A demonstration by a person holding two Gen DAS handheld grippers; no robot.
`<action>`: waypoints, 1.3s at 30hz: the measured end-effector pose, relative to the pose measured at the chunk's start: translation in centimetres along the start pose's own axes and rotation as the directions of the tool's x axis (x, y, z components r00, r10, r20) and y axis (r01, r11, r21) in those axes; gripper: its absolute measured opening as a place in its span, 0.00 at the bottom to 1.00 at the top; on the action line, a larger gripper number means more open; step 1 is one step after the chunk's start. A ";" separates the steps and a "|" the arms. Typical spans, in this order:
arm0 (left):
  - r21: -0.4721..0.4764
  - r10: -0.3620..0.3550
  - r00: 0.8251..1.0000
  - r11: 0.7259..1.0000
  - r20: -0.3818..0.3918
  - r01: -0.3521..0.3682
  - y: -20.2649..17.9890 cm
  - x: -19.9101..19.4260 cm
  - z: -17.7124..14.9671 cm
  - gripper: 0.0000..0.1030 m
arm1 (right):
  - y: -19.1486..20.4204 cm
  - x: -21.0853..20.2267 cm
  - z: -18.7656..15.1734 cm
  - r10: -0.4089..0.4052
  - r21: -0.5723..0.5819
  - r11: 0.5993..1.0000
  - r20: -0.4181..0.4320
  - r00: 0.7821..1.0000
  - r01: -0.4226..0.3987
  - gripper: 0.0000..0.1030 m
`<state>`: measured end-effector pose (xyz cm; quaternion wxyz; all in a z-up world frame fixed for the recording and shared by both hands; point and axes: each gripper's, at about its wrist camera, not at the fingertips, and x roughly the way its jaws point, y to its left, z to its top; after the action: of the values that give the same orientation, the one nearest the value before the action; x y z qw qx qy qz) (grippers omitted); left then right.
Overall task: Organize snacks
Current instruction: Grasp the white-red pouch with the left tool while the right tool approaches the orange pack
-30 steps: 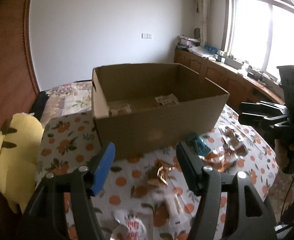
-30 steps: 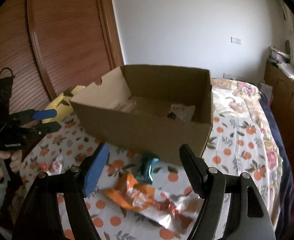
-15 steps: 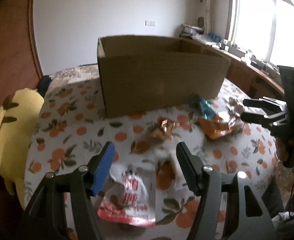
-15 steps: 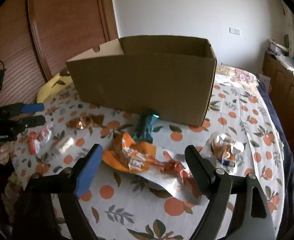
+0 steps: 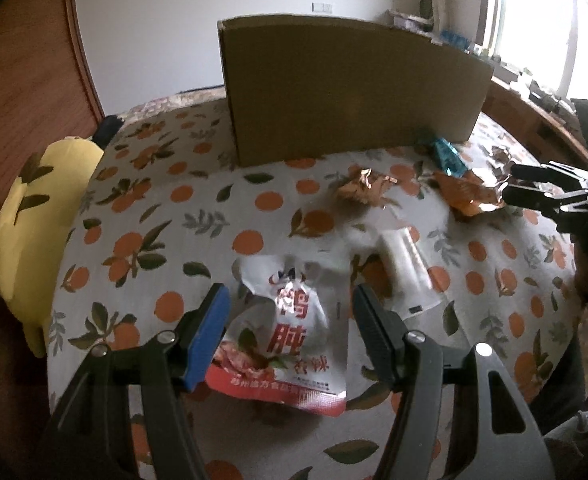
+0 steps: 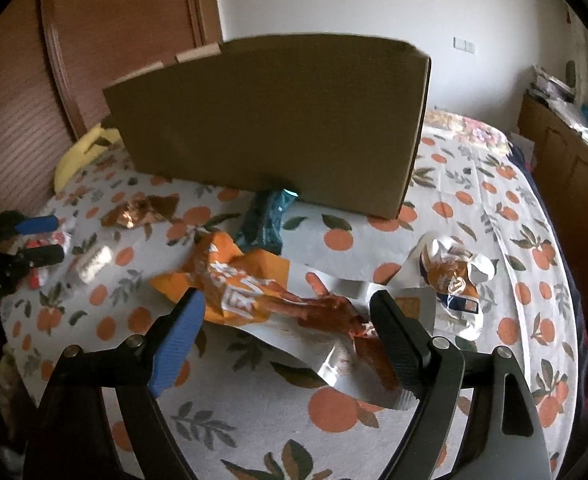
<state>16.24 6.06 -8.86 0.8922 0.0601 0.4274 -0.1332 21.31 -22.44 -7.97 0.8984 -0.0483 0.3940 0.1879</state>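
1. Left claw point(image 5: 288, 308) is released, its jaws either side of the red-and-white snack pouch point(image 5: 290, 332) on the surface point(image 5: 154, 216).
2. Right claw point(image 6: 288, 320), jaws just widened, straddles the orange wrapper point(image 6: 246, 292) without pinching it.
3. Pick-up step: next, each claw must close.
4. Beyond stands the cardboard box point(image 5: 350, 84), the likely destination.
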 end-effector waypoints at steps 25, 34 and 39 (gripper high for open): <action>0.020 -0.007 0.999 1.000 -0.052 0.008 -0.8 1.1 -0.1 0.54 | 0.1 -0.1 -0.1 -0.094 -0.005 0.996 0.021 0.995 0.094 0.82; 0.006 -0.047 0.999 0.999 -0.020 0.047 -0.8 0.0 -1.1 0.53 | 0.1 0.1 -0.1 -0.080 -0.005 0.997 0.006 0.997 0.080 0.82; -0.017 -0.079 0.997 0.997 0.005 0.079 -0.6 -0.6 -1.2 0.53 | -0.2 0.3 0.1 -0.046 0.005 0.999 -0.010 0.999 0.046 0.82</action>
<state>14.83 5.83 -9.14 0.8877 0.0353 0.4286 -0.1647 21.66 -22.50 -8.15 0.9007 -0.0560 0.3976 0.1658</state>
